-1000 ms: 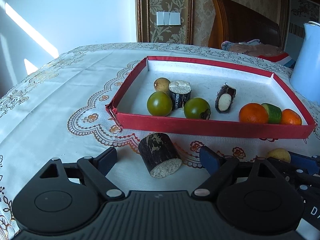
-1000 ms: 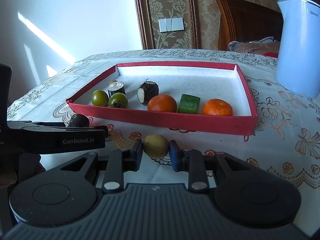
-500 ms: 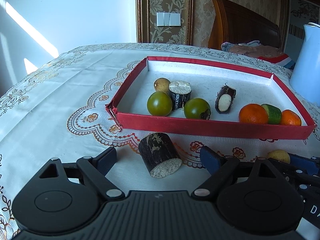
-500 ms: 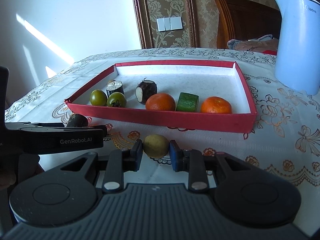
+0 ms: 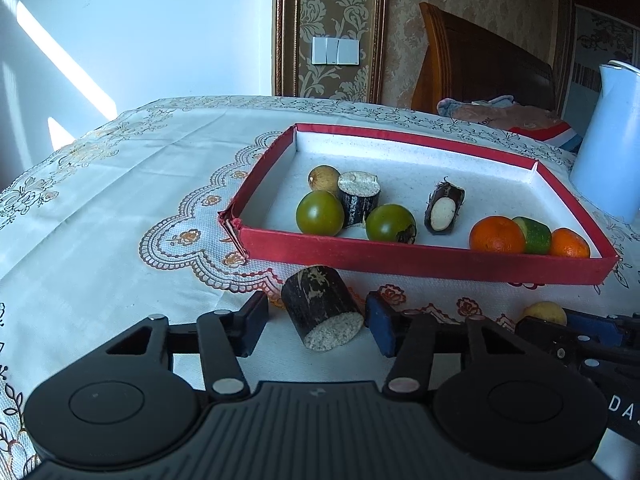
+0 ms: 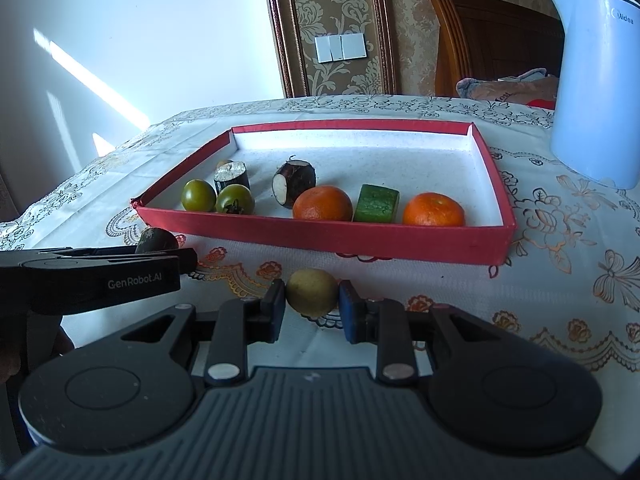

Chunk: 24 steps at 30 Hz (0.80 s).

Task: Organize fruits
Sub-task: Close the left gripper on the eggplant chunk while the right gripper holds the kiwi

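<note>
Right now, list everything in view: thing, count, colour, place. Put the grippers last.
tray: 1, red walls, white floor, on the table
green tomatoes: 2, green, left part of tray
sugarcane piece in tray: 1, dark skin, pale cut top, upright behind the tomatoes
tan round fruit in tray: 1, tan, far left, behind the cane
dark root piece: 1, dark skin, white cut face, mid tray
oranges: 2, orange, right part of tray
green block: 1, green, between the oranges
loose sugarcane piece: 1, dark, on cloth before the tray
yellow fruit: 1, yellow-tan, on cloth
kettle: 1, white, right of tray
tablecloth: 1, white, patterned
left gripper: open around the loose cane
right gripper: closed on the yellow fruit
</note>
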### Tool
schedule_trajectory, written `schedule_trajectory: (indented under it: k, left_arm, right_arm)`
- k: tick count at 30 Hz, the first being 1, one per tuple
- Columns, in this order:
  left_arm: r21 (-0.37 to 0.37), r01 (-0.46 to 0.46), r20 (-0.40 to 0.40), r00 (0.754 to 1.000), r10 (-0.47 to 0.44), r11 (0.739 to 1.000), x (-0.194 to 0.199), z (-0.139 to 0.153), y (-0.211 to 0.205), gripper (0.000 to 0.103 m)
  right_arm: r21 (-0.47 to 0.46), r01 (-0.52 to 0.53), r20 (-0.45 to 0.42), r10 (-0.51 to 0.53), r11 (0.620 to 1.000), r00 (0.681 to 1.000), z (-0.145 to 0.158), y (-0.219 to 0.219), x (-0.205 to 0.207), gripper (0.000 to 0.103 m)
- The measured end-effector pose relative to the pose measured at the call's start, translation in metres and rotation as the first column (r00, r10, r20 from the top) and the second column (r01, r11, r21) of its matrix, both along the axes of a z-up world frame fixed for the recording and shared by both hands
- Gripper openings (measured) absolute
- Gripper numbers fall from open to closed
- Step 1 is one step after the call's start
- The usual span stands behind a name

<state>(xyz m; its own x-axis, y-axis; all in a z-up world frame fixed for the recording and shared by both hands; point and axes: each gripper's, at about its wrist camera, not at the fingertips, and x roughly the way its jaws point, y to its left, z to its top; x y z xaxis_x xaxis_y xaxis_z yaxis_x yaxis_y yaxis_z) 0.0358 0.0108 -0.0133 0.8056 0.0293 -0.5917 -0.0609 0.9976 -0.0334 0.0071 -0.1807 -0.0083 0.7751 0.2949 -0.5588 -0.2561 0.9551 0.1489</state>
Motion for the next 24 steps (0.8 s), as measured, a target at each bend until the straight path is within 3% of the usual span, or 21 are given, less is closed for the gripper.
schedule_trajectory:
  k: [5,24]
  left_arm:
    - [-0.012,0.021,0.008,1.0,-0.021,1.0,-0.0034,0.0004,0.0018,0.041]
    - [-0.024,0.065,0.046,0.997,-0.064,0.998,-0.0098,0.0029,-0.0008,0.04]
  right_arm:
    - [0.003,-0.003,0.001,0.003,1.0,1.0,0.0004,-0.0005,-0.0001,0.027]
    - [0.008,-0.008,0.002,0.008,1.0,1.0,0.0012,-0.0018,-0.0007,0.027]
